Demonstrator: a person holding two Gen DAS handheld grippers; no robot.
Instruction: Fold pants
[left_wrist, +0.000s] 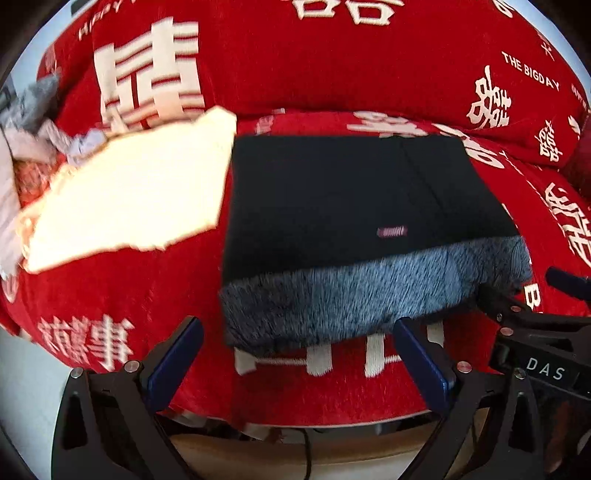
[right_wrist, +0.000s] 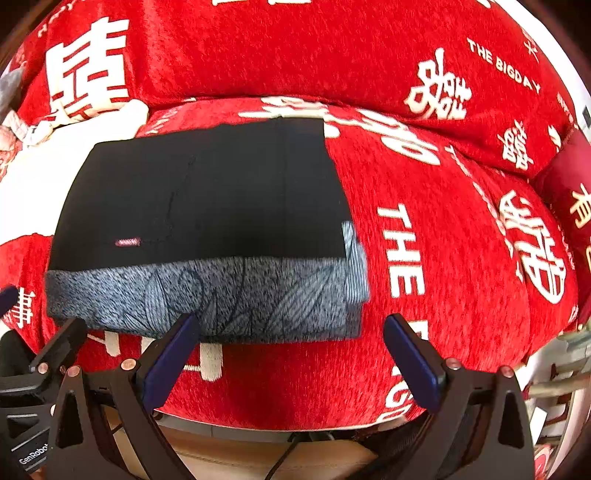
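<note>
Lying folded on the red blanket (right_wrist: 424, 258), the pants (right_wrist: 207, 206) sit beside a cream garment (left_wrist: 129, 192). We hold left gripper (left_wrist: 295, 354) and right gripper (right_wrist: 291, 350) wide, empty; nudging the fleecy hem could undo the fold.

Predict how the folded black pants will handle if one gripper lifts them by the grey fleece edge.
The folded black pants would probably sag and unfold: they lie as loose stacked layers. The fuzzy grey fleece lining looks thick, so likely grippy and bulky between fingers. Both the left gripper and the right gripper are open, holding nothing.
</note>
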